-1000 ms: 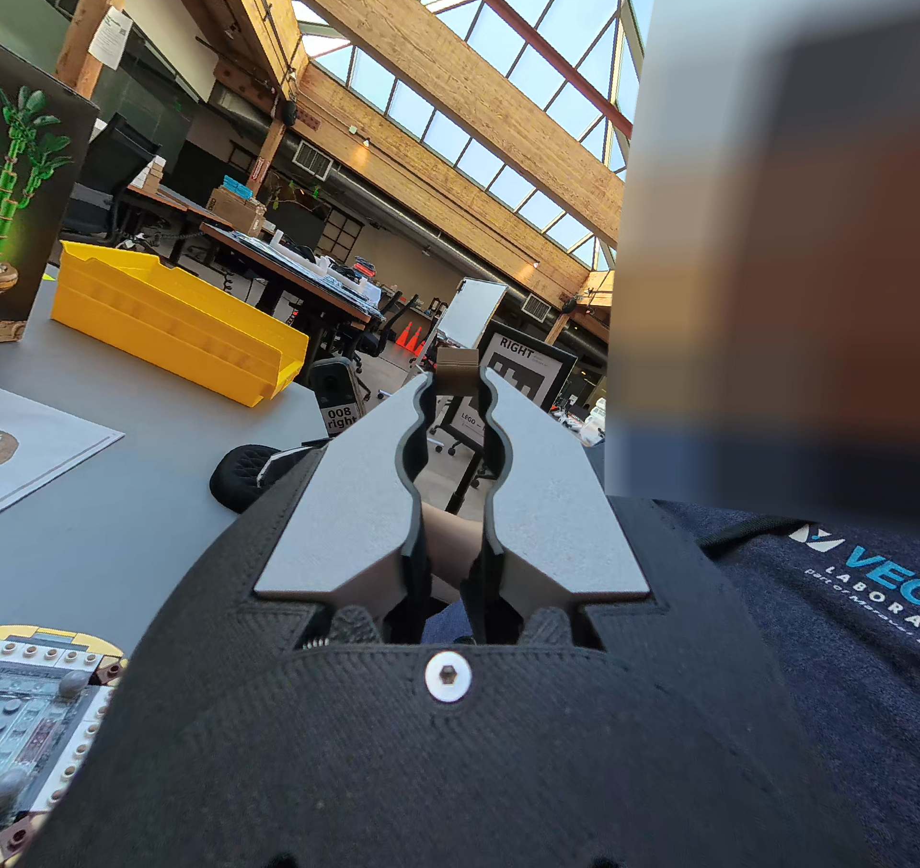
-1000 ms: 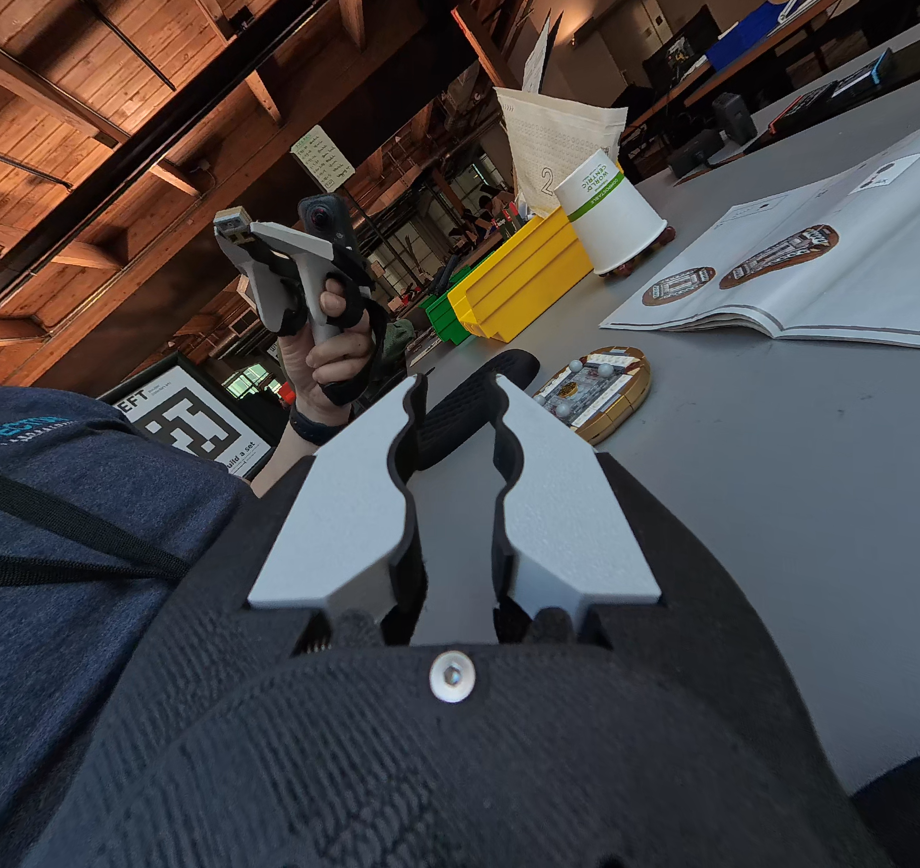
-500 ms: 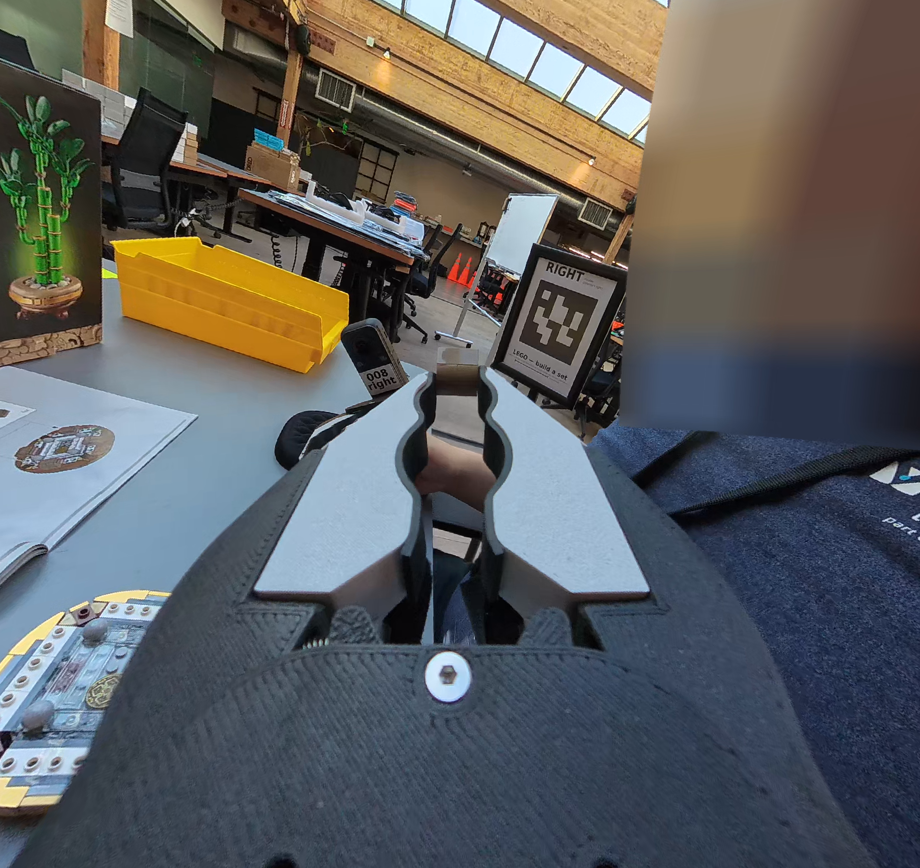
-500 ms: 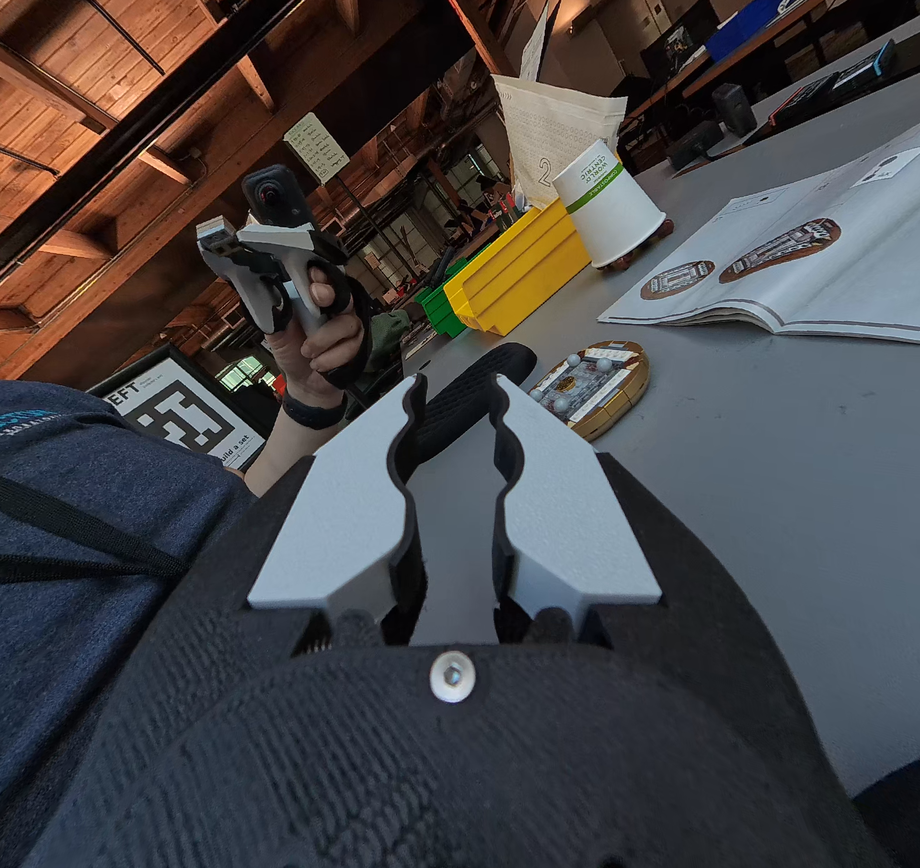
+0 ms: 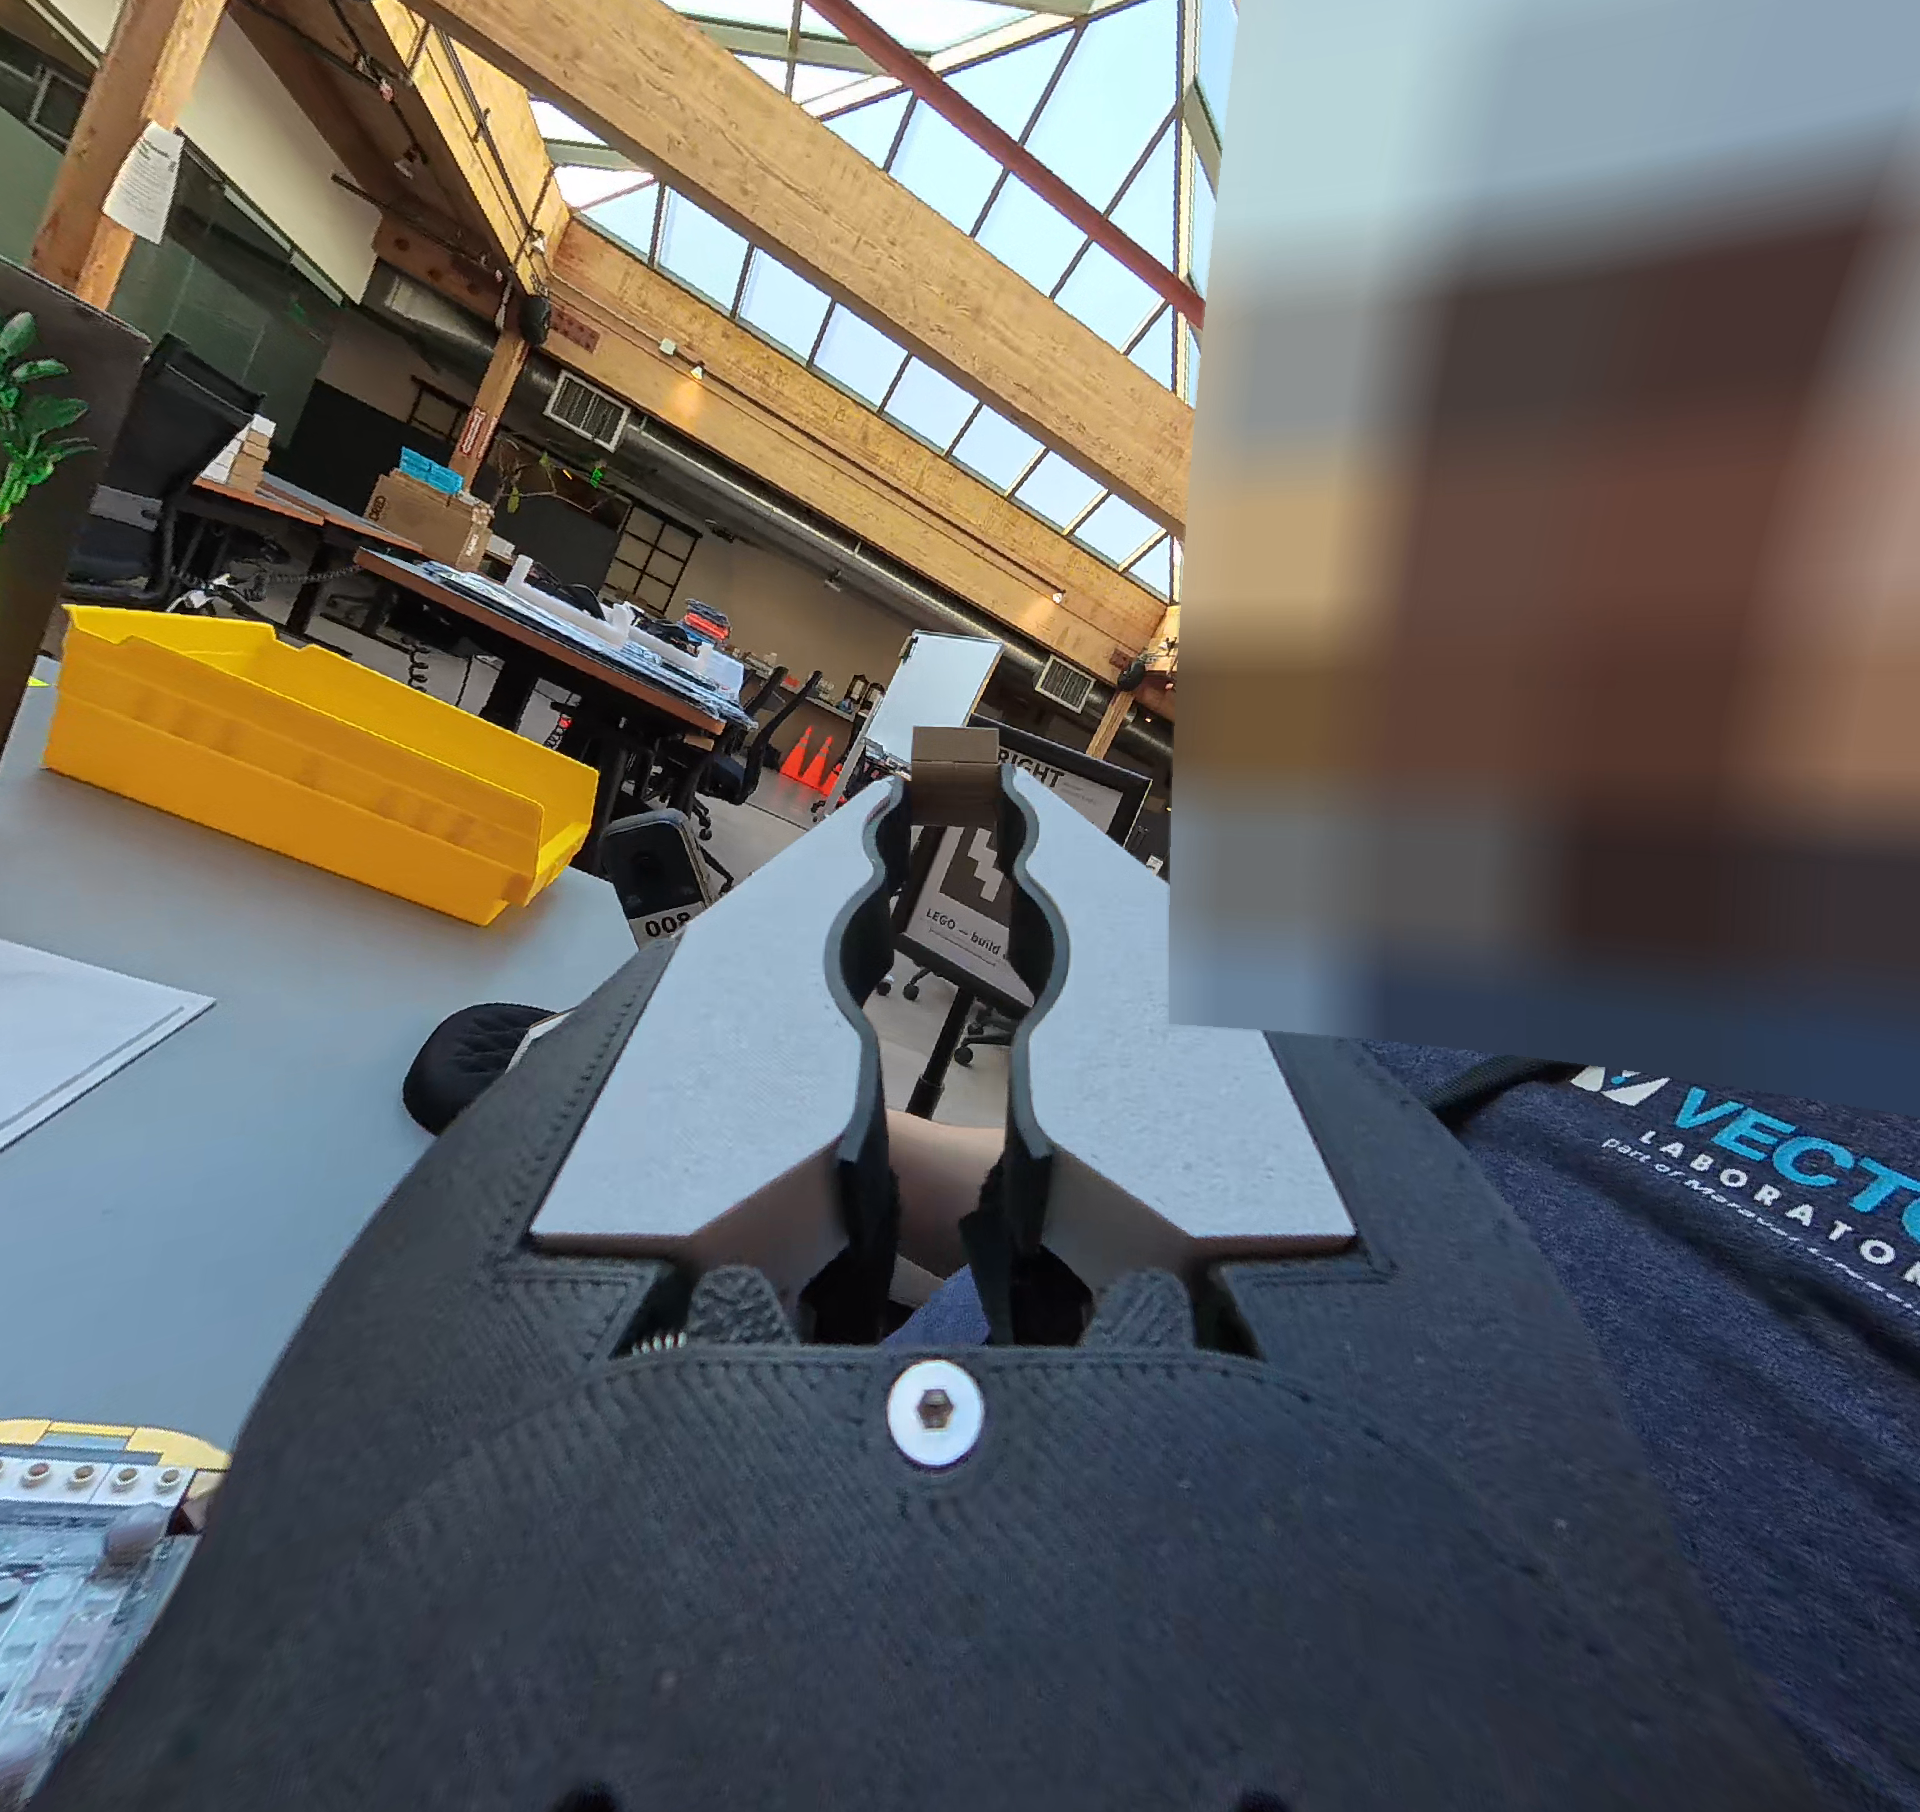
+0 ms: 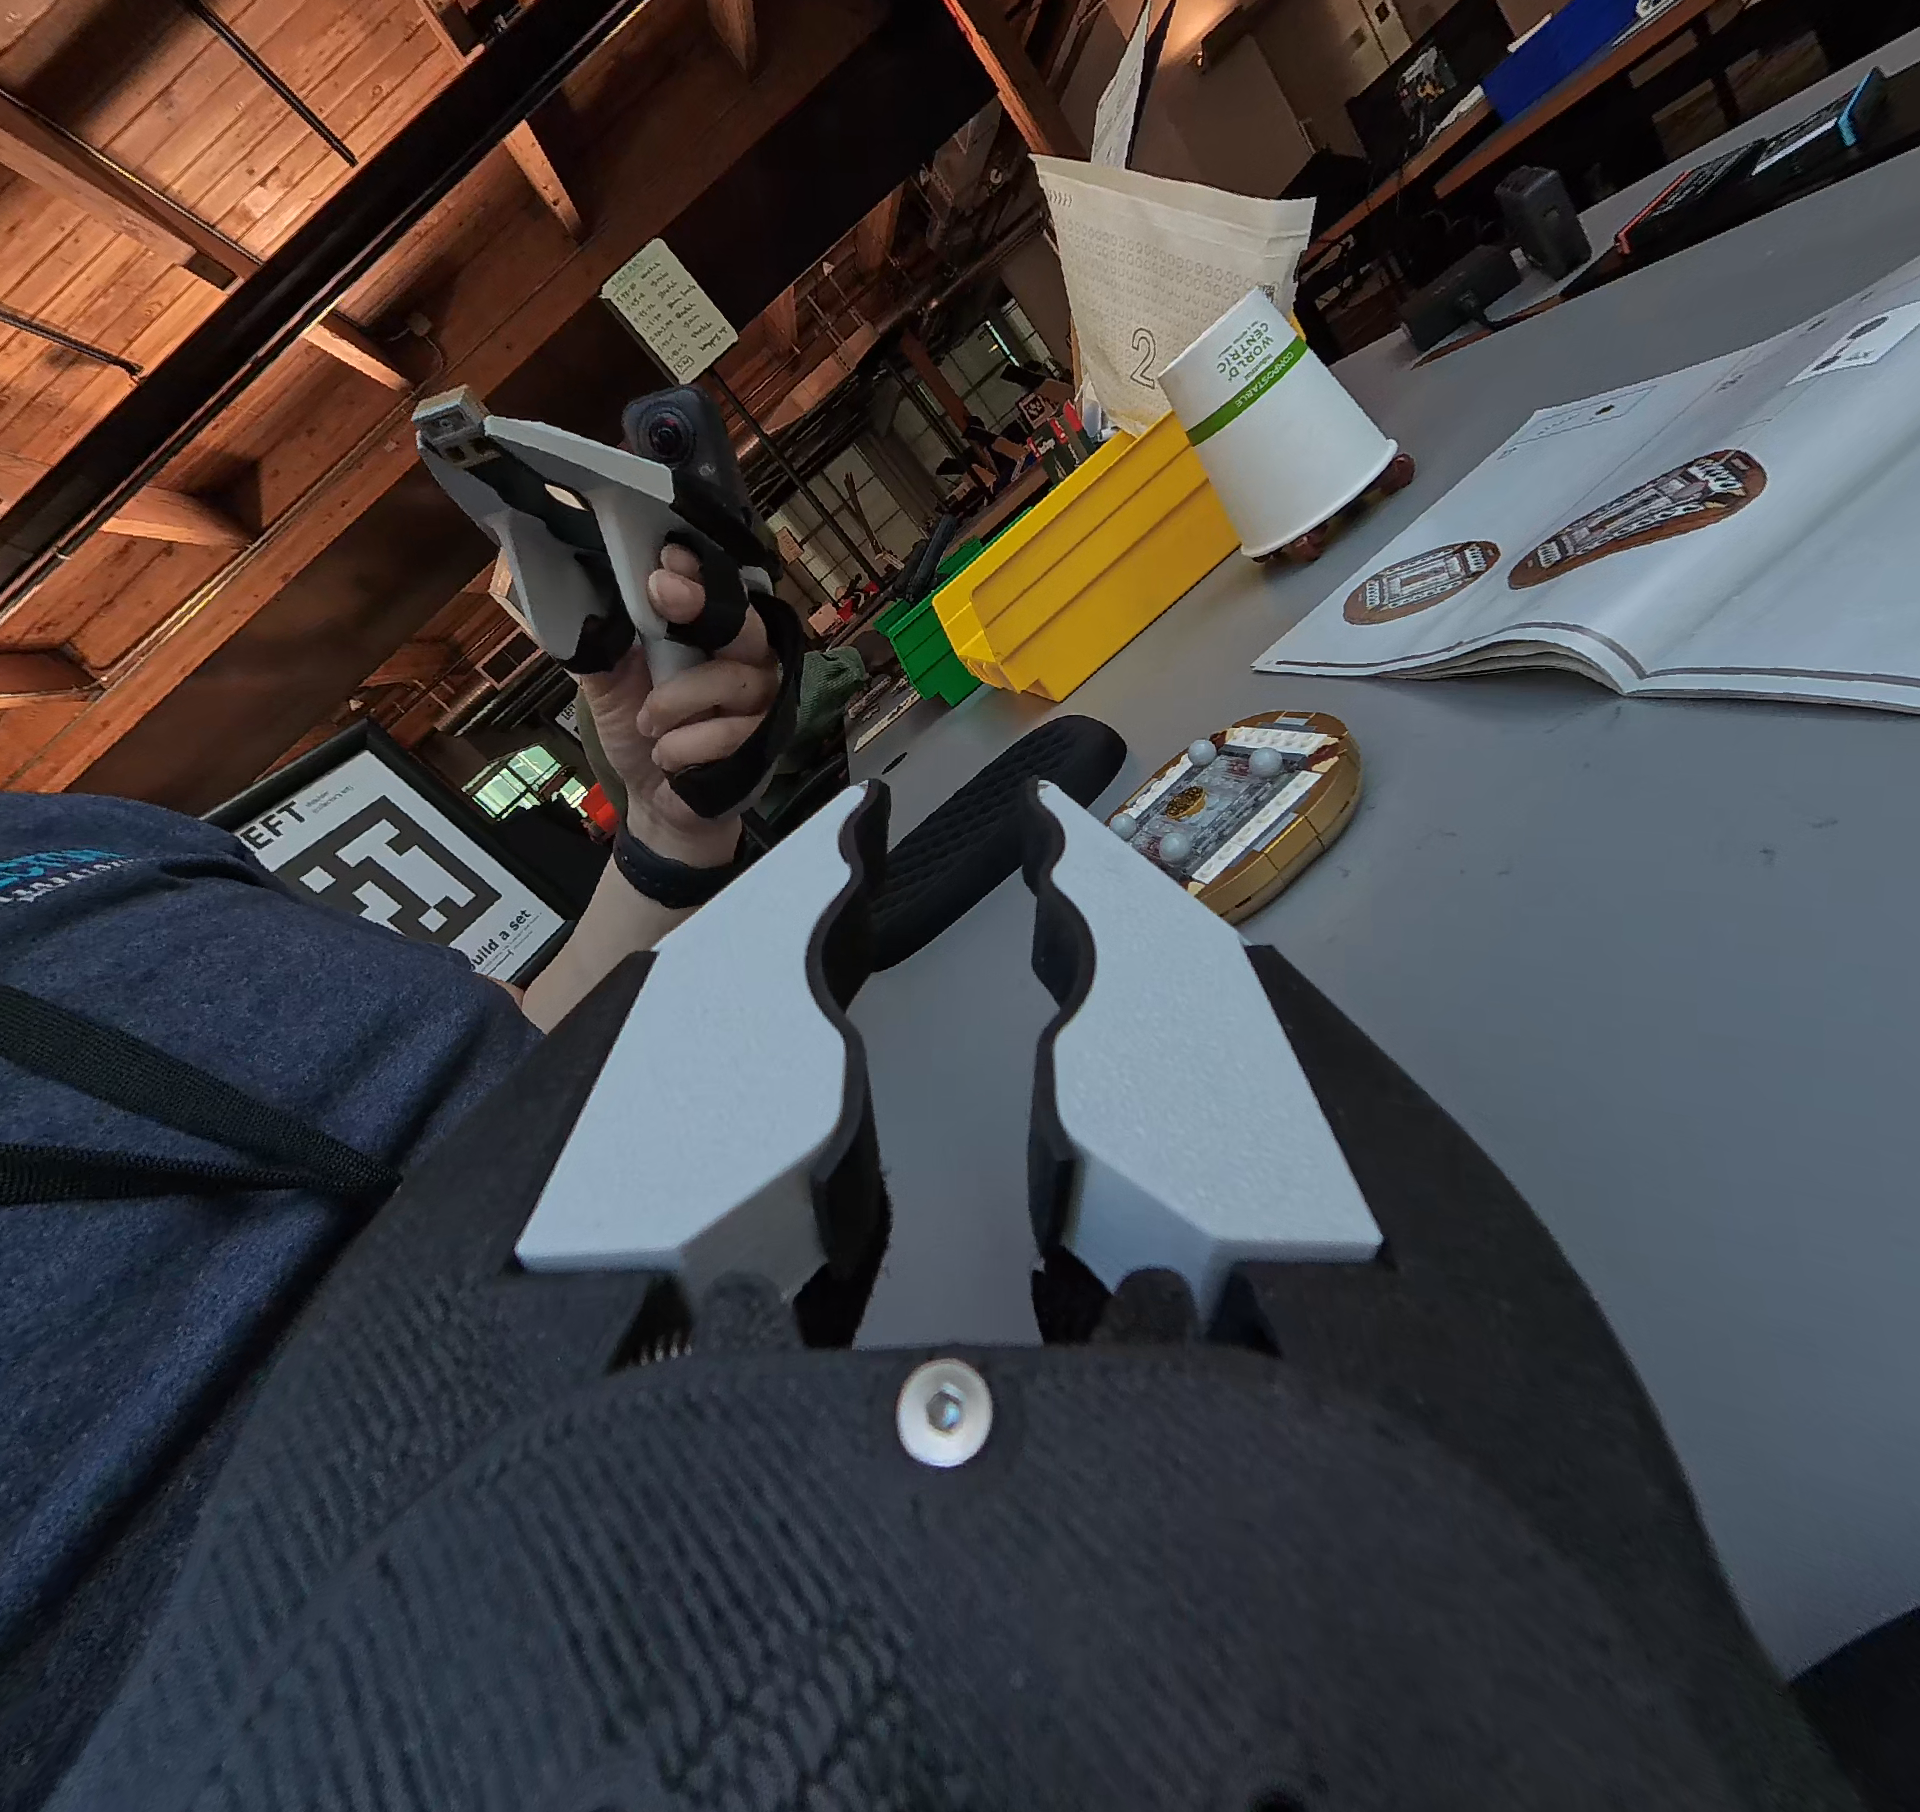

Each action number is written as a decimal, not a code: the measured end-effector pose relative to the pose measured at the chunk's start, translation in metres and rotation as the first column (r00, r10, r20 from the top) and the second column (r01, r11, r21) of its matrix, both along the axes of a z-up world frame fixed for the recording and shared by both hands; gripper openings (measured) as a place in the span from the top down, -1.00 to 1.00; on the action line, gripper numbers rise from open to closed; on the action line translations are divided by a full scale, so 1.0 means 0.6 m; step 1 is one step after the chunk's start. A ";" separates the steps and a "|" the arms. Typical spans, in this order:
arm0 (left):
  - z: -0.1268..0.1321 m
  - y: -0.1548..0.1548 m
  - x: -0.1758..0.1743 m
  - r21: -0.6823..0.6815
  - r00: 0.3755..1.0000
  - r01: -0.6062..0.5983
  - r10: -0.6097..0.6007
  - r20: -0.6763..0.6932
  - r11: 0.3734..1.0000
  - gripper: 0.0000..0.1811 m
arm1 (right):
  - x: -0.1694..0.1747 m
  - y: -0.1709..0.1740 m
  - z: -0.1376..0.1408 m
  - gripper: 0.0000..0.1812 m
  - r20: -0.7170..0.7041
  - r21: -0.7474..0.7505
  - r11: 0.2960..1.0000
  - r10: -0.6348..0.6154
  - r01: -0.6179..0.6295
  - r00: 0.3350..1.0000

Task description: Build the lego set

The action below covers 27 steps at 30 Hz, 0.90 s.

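Pinching a tan brick (image 5: 954, 773), left fingers (image 5: 1029, 817); right fingers (image 6: 1070, 827) parted (empty) over grey table (image 6: 1558, 1035); timber-beamed hall

Workshop clutter on the grey surface (image 6: 1558, 983)

A white paper cup (image 6: 1273, 432) stands upside down beside a yellow bin (image 6: 1081, 557); a green bin (image 6: 920, 635) sits behind.

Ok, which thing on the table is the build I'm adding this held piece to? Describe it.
On the grey table, start at the open instruction booklet. Just in front of its near corner lies the round lego base, flat, beside the right tool. It alone is a gold-rimmed disc with grey studs and small silver balls on top.
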<state>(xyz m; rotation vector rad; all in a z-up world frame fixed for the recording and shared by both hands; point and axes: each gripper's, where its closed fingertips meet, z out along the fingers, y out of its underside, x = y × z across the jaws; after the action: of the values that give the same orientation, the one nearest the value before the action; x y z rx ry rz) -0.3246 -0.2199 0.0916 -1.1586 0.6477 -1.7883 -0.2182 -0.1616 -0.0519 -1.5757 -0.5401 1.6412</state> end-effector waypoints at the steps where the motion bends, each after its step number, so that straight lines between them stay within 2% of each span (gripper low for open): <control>1: 0.000 0.000 0.001 -0.003 1.000 0.001 -0.001 0.002 1.000 0.85 | 0.000 0.000 0.000 0.74 -0.001 -0.001 1.000 0.001 -0.001 1.000; 9: 0.000 0.002 0.006 -0.014 1.000 0.004 -0.004 -0.003 1.000 0.85 | 0.000 0.001 0.001 0.73 -0.007 -0.001 1.000 0.002 -0.002 1.000; 13: -0.008 0.005 0.019 0.005 0.998 -0.015 0.016 -0.053 1.000 0.85 | 0.001 0.001 0.002 0.73 -0.011 0.000 1.000 0.000 0.000 1.000; 27: -0.005 -0.004 0.034 0.009 0.998 0.024 -0.023 -0.059 1.000 0.86 | 0.004 0.000 0.005 0.73 -0.031 0.000 1.000 0.000 0.000 1.000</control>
<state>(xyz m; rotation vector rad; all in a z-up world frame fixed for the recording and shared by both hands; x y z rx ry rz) -0.3040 -0.2223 0.0884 -1.2055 0.7066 -1.7744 -0.2157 -0.1614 -0.0486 -1.5478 -0.5242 1.6625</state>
